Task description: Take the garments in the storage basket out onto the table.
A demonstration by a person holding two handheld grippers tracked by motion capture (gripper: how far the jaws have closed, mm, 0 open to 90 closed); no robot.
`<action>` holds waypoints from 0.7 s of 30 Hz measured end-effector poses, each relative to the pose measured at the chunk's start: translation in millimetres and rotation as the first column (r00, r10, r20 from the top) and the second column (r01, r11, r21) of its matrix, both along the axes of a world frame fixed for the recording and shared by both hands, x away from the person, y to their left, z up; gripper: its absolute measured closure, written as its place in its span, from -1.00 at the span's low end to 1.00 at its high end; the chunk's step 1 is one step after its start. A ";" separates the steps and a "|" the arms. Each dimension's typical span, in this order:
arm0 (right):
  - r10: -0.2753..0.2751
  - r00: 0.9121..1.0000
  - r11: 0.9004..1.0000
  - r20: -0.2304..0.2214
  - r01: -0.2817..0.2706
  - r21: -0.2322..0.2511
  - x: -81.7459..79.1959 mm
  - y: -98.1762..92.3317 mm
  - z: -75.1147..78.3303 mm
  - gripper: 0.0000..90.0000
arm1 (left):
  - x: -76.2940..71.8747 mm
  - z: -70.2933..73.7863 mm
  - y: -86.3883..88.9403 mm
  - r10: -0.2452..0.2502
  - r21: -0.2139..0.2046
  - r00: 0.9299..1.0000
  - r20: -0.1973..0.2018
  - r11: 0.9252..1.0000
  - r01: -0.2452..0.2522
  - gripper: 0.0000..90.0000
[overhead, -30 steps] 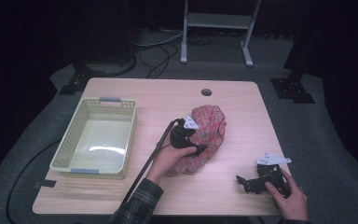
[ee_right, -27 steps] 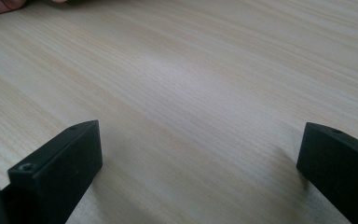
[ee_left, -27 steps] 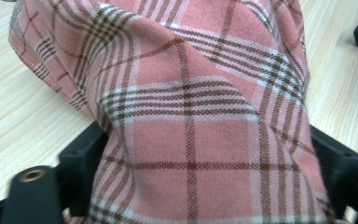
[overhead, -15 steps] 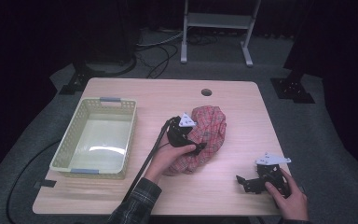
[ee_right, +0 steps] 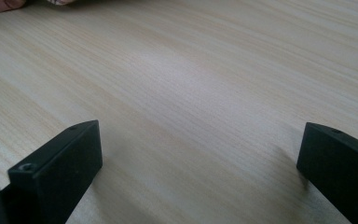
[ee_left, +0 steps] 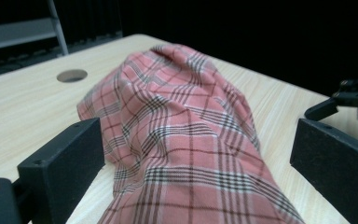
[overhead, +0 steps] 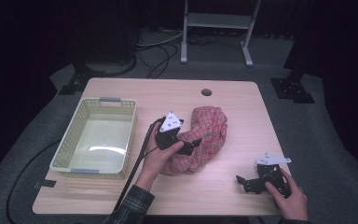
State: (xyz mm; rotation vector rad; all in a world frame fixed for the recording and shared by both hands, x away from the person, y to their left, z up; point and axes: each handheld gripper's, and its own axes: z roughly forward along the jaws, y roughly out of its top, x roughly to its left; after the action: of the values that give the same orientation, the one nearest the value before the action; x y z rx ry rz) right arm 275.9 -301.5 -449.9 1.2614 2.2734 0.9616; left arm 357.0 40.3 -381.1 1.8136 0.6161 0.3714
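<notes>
Since the earlier pictures the left gripper has drawn back from the red plaid cloth toward the basket side and lifted a little, and its jaws have just been opening. In the left gripper view they now stand wide apart, with the cloth lying between them but the pads off the fabric. The cloth keeps its heaped shape and its place. The right gripper sits where it was, near the table's front right corner.

The cloth is a pink-red check with dark and white lines, bunched into a rounded, wrinkled mound. It lies on the table right of centre, its long side running from the front toward the far edge.

The table is light wood with a small round hole near its far edge. On its left part stands a pale yellow plastic basket with perforated walls, well apart from the cloth. Between basket and cloth runs the left gripper's black cable, down to the front edge. The right gripper rests low on the wood with its jaws spread wide over bare table, well apart from the cloth. Beyond the table, a metal stand sits on the dark floor.
</notes>
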 end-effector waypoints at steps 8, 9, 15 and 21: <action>0.000 1.000 1.000 0.000 0.000 0.000 0.0 0.0 0.0 -1.00 | -12.5 5.4 14.9 0.016 -0.086 0.998 0.054 0.996 -0.011 -0.94; 0.000 1.000 1.000 0.000 0.000 0.000 0.0 0.0 0.0 -1.00 | -14.1 5.6 16.2 0.018 -0.099 0.998 0.057 0.995 -0.012 -0.94; 0.000 1.000 1.000 -0.001 0.000 0.000 -0.1 0.0 0.0 -1.00 | -23.9 5.8 25.4 0.027 -0.144 0.996 0.083 0.989 -0.015 -0.94; 0.000 1.000 1.000 -0.001 0.000 0.000 0.0 0.0 0.0 -1.00 | -33.3 5.1 35.3 0.033 -0.176 0.994 0.100 0.984 -0.015 -0.94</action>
State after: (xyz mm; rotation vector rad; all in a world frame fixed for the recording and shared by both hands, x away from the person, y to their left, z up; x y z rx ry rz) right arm 275.9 -301.6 -449.9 1.2617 2.2745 0.9610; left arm 323.7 75.6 -376.1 1.6107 0.5817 0.4115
